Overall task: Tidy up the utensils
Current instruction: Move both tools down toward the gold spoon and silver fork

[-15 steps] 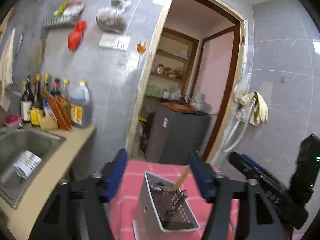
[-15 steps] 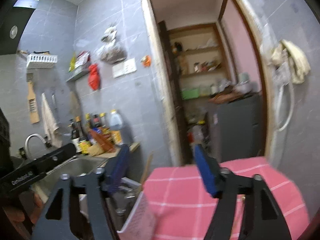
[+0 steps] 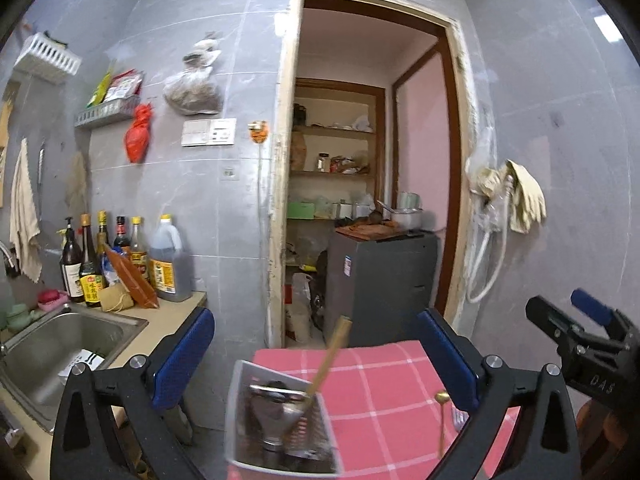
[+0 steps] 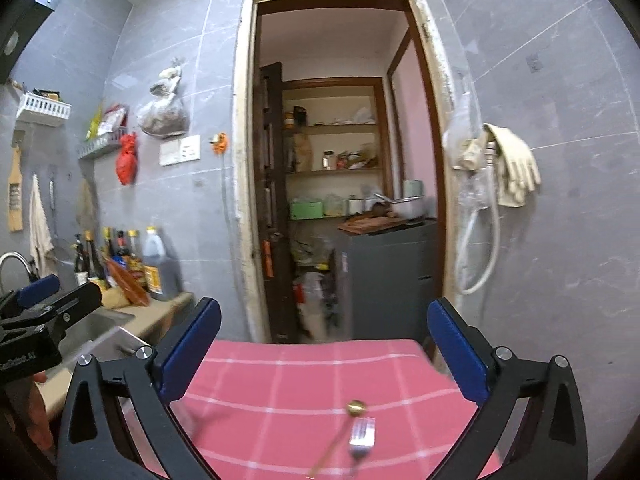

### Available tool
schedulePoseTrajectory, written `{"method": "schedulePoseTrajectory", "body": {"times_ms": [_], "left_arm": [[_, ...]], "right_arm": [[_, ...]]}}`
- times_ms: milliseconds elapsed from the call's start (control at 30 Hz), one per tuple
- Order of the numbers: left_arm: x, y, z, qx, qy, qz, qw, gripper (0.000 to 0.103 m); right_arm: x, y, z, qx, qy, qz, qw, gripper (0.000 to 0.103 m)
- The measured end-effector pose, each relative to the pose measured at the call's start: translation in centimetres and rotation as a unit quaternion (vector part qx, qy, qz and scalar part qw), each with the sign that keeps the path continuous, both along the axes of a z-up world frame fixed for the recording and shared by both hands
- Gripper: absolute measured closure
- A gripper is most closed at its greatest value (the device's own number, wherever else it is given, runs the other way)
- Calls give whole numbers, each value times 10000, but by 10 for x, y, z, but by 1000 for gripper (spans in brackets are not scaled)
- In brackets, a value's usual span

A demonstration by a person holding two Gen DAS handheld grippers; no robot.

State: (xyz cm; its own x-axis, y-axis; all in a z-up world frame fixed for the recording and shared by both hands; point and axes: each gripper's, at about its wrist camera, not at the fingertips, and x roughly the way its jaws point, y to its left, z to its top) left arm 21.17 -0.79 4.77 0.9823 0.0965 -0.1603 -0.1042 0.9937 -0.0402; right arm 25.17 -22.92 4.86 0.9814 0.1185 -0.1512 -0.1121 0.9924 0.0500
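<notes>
A white perforated utensil caddy [image 3: 244, 420] stands on the left part of the pink checked tablecloth [image 3: 380, 392]. It holds a wooden-handled utensil [image 3: 330, 360] and metal utensils. A gold spoon [image 3: 441, 416] and a silver fork [image 3: 459, 420] lie on the cloth to its right; the gold spoon [image 4: 340, 432] and fork [image 4: 362, 436] also show in the right wrist view. My left gripper [image 3: 316, 360] is open and empty above the caddy. My right gripper [image 4: 324, 350] is open and empty above the cloth [image 4: 300, 392], behind the spoon and fork.
A steel sink [image 3: 52, 356] in a beige counter lies to the left, with sauce bottles [image 3: 116, 260] against the wall. An open doorway [image 3: 368, 160] with a grey cabinet [image 3: 380, 280] is straight ahead. A hose and gloves [image 3: 516, 196] hang on the right wall.
Both grippers have pulled back and tilted up. The caddy sits lower in the left view and has left the right view. The spoon and fork have come into view.
</notes>
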Motion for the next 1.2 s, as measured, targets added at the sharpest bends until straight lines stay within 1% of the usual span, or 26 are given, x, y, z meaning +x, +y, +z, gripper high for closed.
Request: {"method": "schedulePoseTrajectory", "body": {"times_ms": [133,267,400,500,733,867,1033,1200], "left_arm": [[3,-31,-6,38,81,-178,9998,1],[11,-54,-14,30,192,-351,9992,1],[24,-78,-24,124,348,-476,9982,1],[34,-92,-33,236,460,-532,9972,1],[69,-119,-58,407,925,-616,9930,1],[93,-126,-85,480,1367,-616,9875,1],[117,-126,-116,363,1859,-621,9799,1],[133,-121,-138,216,2169,-590,9742,1]], "right_arm": [[0,-29,-1,-119,94,-178,9997,1],[3,-55,-9,-185,242,-305,9991,2],[12,-77,-22,-217,449,-390,9980,2],[22,-94,-38,-197,665,-407,9968,1],[52,-118,-73,89,1229,-139,9923,2],[76,-124,-97,235,1550,150,9875,2],[100,-120,-125,343,1849,478,9810,2],[115,-110,-146,380,2033,750,9755,2]]}}
